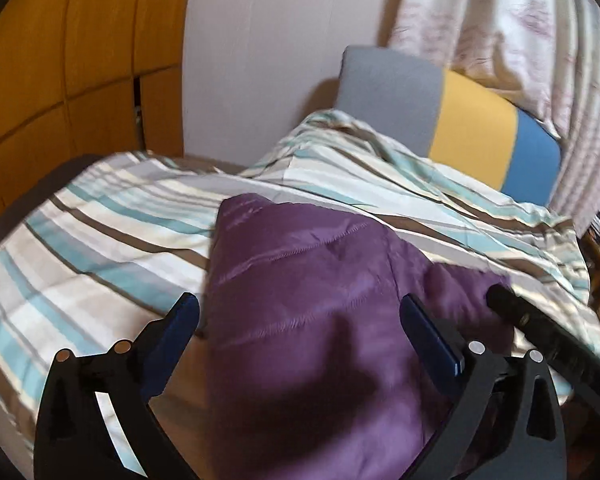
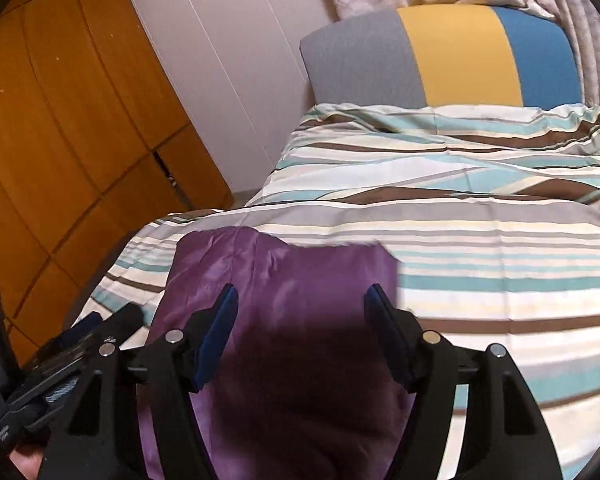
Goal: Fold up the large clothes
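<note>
A purple quilted garment (image 1: 312, 300) lies folded in a compact block on the striped bed cover (image 1: 112, 240). In the left wrist view my left gripper (image 1: 300, 304) hangs above the garment's near part, open wide, its blue pads (image 1: 180, 320) clear of the fabric. My right gripper (image 2: 302, 292) is also open over the same garment (image 2: 284, 280), and nothing is pinched between its pads (image 2: 220, 320). Each gripper shows in the other's view: the right one (image 1: 540, 332) at the garment's right edge, the left one (image 2: 80, 344) at lower left. The garment's near end is hidden in shadow.
The bed cover (image 2: 480, 240) is rumpled toward a grey, yellow and blue headboard cushion (image 2: 452, 52). A patterned curtain (image 1: 500, 20) hangs behind it. A wooden wardrobe (image 2: 60, 100) and a white wall (image 1: 260, 60) stand to the left. Part of a hand (image 2: 24, 460) shows at lower left.
</note>
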Available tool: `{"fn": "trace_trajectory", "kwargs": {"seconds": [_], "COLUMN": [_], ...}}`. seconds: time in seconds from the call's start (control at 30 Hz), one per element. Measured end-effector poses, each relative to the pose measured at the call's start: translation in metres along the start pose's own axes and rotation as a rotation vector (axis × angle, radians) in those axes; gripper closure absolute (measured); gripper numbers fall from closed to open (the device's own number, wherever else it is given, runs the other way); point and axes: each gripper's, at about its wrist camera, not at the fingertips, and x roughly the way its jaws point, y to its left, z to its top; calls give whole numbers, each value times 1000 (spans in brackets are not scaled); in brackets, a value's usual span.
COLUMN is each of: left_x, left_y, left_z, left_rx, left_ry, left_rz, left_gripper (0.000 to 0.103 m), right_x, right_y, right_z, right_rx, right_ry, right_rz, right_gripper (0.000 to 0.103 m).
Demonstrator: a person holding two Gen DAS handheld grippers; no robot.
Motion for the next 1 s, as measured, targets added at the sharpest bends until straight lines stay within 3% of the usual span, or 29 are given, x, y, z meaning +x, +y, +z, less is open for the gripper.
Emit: {"fn": "trace_trajectory", "kwargs": {"seconds": [0.13, 0.2, 0.33, 0.47, 0.73, 0.93, 1.0], "left_x": [56, 74, 86, 99, 110, 85, 65], "left_y": [6, 18, 19, 19, 19, 18, 20], "left_z": [-6, -16, -27, -31, -31, -35, -39], "left_rx": [3, -60, -58, -75, -85, -99, -111], "left_ry": [120, 158, 134, 140, 141, 96, 69], "left_rz": [75, 40, 65, 56, 63, 46, 25], "left_gripper": [4, 3, 3, 3, 3, 3, 3], "right_x": [48, 67, 84, 105, 124, 115, 106], "right_y": [6, -2, -4, -18, -28, -32, -34], "right_z": [-7, -23, -51, -53, -54, -54, -55], "right_rx": [-55, -70, -192, -161, -156, -147, -140], "right_ry": [51, 88, 82, 130, 142, 107, 91], "right_rz": [-75, -103, -161, -126, -103, -72, -72], "right_gripper": [44, 44, 44, 42, 42, 38, 28]}}
